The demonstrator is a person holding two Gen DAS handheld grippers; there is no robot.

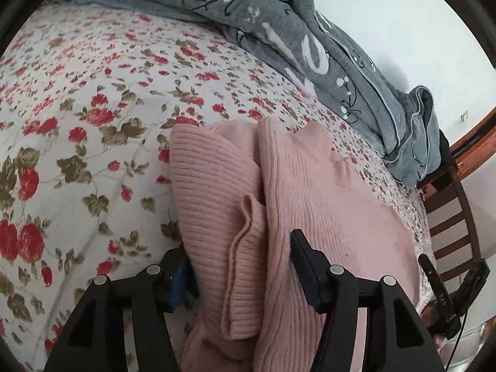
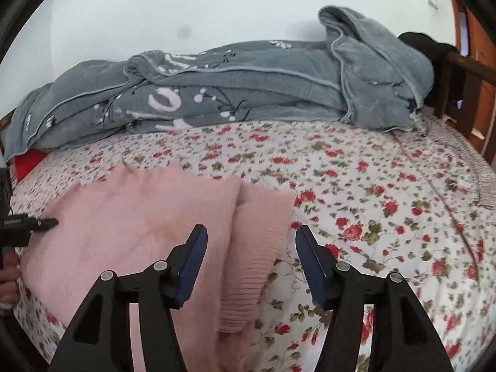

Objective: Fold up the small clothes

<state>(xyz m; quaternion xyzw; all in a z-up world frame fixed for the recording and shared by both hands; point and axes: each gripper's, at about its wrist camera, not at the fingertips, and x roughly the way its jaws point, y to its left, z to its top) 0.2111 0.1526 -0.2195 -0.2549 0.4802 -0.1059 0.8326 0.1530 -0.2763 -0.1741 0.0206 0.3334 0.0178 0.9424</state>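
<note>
on the floral sheet [image 2: 387,186], pink sweater [image 1: 310,192] beneath parted, empty fingers [image 2: 195,248], grey quilt [image 2: 232,83] behind

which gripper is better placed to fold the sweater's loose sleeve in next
Left, probably. The left gripper stands open directly over the loose ribbed sleeve on the pink sweater. The right gripper is open too, above an already folded edge.

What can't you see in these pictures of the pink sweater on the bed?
- Pink sweater, left wrist view: its near end is cut off by the bottom edge and hidden behind the left gripper.
- Right wrist view: the right gripper covers the sweater's near hem.
- Black object at the headboard: half hidden by the grey blanket, too dark to identify.
</note>
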